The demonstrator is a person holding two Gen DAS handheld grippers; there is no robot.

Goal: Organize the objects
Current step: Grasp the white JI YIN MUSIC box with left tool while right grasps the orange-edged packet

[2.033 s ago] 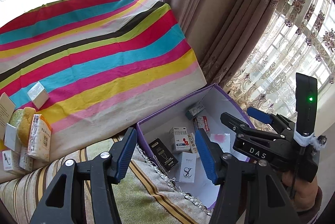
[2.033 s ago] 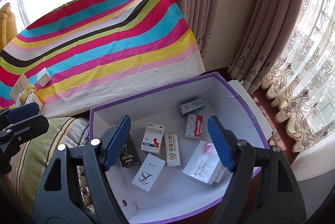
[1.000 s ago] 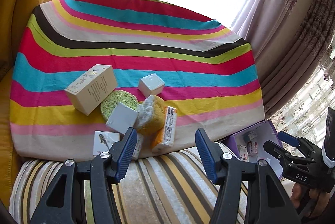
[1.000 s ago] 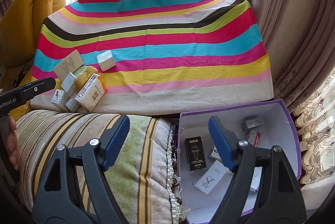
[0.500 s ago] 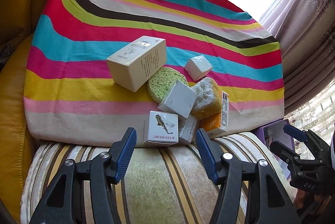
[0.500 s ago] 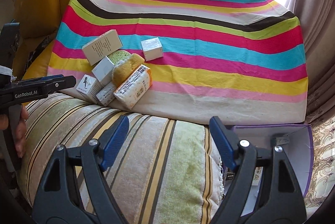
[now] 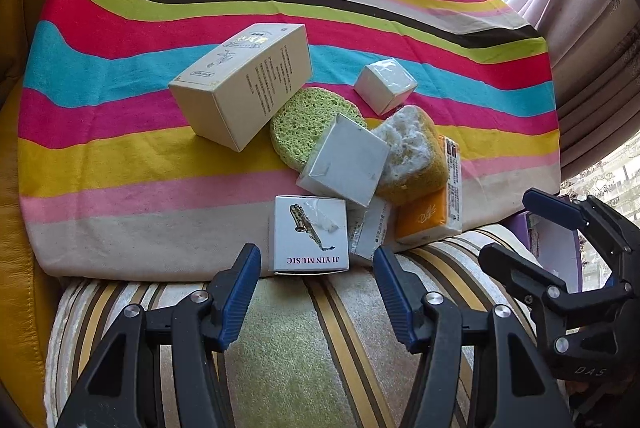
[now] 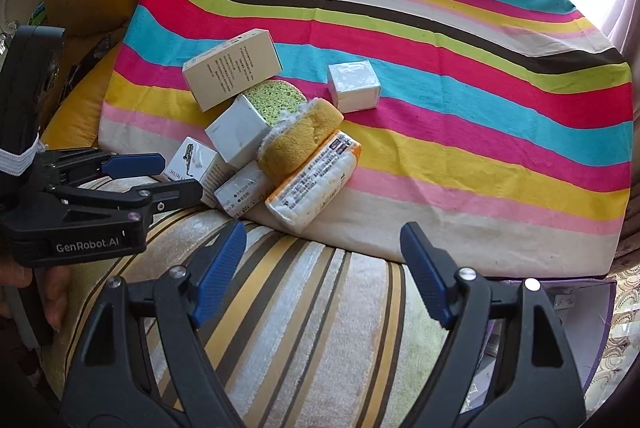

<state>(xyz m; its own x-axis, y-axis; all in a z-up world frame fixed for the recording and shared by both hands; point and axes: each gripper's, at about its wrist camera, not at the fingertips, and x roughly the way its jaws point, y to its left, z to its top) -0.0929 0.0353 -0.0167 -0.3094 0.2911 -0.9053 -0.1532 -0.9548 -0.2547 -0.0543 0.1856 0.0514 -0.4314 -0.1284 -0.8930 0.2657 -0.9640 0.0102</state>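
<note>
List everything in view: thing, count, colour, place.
large box: 1, cream, back left of pile
small boxes: 4, white, one apart behind, three in pile
round sponge: 1, green, under boxes
sponge: 1, yellow, mid pile
tissue pack: 1, orange-white, right of pile
striped cloth: 1, multicolour, under pile
storage box: 1, purple, lower right
left gripper: 1, black-blue, open, facing saxophone box
right gripper: 1, black-blue, open

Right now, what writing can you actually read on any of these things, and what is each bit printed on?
"JI YIN MUSIC": on the saxophone box, upside down.
"GenRobot.AI": on the left gripper body.
"DAS": on the right gripper body.
Cream box, orange tissue pack, small grey box: printed text too small to read.
</note>
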